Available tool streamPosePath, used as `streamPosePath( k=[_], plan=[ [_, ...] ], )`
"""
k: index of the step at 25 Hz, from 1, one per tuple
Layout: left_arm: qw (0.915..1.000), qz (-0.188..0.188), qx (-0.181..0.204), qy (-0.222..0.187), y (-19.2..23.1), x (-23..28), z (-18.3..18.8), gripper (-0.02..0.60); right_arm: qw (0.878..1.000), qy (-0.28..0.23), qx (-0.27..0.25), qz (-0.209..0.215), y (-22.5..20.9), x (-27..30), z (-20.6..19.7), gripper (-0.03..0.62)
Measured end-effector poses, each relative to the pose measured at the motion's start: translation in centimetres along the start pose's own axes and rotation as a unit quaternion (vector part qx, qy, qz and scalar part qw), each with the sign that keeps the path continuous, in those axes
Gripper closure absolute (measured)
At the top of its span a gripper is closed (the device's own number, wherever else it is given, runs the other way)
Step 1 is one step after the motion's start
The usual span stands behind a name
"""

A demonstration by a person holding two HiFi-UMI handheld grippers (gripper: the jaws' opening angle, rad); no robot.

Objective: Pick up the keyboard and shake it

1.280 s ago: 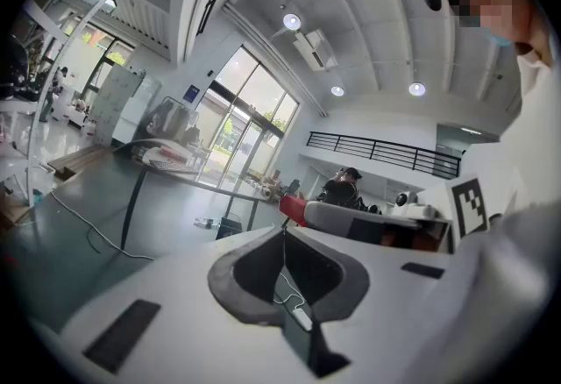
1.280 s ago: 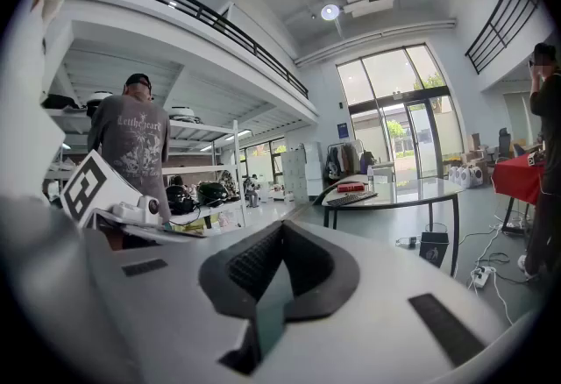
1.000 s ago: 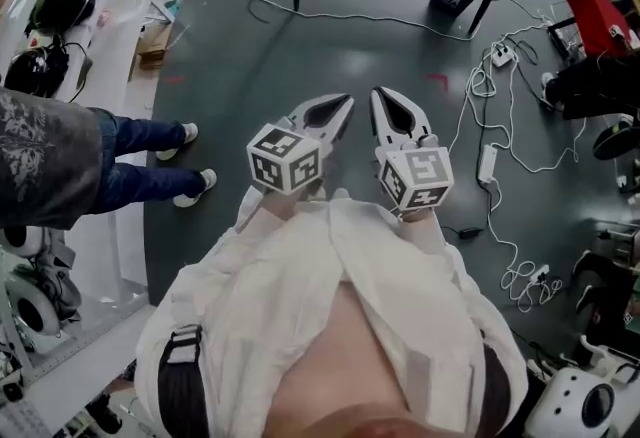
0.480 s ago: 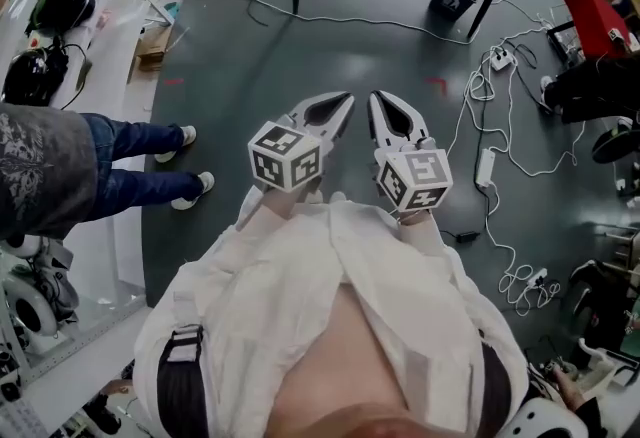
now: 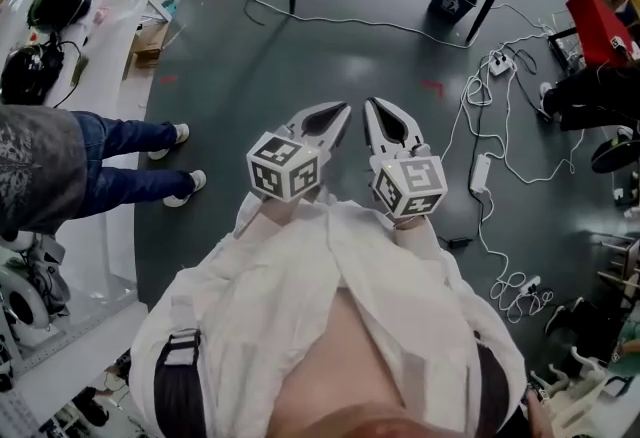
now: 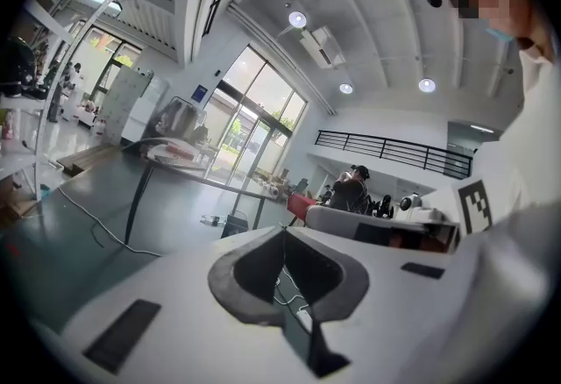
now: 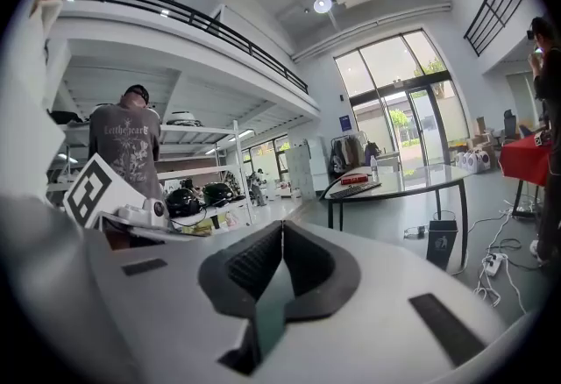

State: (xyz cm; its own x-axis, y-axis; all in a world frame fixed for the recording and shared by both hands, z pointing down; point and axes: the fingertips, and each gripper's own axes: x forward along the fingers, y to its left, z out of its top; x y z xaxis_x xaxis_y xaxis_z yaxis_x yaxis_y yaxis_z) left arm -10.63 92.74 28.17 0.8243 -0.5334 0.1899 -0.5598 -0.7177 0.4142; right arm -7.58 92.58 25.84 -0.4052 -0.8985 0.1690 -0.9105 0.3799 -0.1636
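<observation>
Hand-held grippers (image 5: 346,108) (image 5: 369,103) closed, empty

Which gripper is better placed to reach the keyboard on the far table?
Right, marginally. Both the left gripper and right gripper are shut, empty and side by side, but the table with the keyboard lies ahead, slightly to the right.

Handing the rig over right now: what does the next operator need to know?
Left tool: shut, empty.
Right tool: shut, empty, close beside the left one.
Keyboard: what looks like it lies on the table far ahead, out of reach of both tools.
Done: nothing yet; the keyboard is untouched.
To do: go to the table, open the tools, pick up the keyboard, shake it.
</observation>
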Motion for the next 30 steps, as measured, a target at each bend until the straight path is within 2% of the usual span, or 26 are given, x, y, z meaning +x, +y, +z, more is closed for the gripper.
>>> streamPosePath(
  k=[6, 11, 16, 22, 26, 30],
  plan=[
    [0.9998, -0.001, -0.005, 0.020, 1.6, 2.7, -0.1, 0.568, 1.000, 0.007, 0.013, 0.000, -2.1, 2.0, -0.2, 0.565],
    [0.9995, -0.001, -0.001, 0.030, 4.9, 5.5, 1.2, 0.568, 1.000, 0.008, 0.008, -0.004, -4.3, 6.3, 0.5, 0.565],
    [0.9994, -0.013, 0.011, 0.029, 10.1, 9.1, 5.4, 0.568, 1.000, -0.002, 0.005, -0.021, -7.0, 12.5, 2.6, 0.565],
    [0.9987, -0.031, 0.030, 0.026, 17.5, 14.4, 12.5, 0.568, 0.999, -0.019, -0.003, -0.031, -10.3, 22.2, 7.6, 0.565],
    [0.9986, -0.045, 0.025, 0.012, 21.5, 17.2, 16.2, 0.568, 0.999, -0.026, -0.002, -0.044, -12.3, 27.6, 9.4, 0.565],
    [0.9987, -0.050, 0.010, 0.008, 24.9, 18.9, 17.7, 0.568, 0.999, -0.018, -0.002, -0.050, -13.4, 31.1, 9.4, 0.565]
  ],
)
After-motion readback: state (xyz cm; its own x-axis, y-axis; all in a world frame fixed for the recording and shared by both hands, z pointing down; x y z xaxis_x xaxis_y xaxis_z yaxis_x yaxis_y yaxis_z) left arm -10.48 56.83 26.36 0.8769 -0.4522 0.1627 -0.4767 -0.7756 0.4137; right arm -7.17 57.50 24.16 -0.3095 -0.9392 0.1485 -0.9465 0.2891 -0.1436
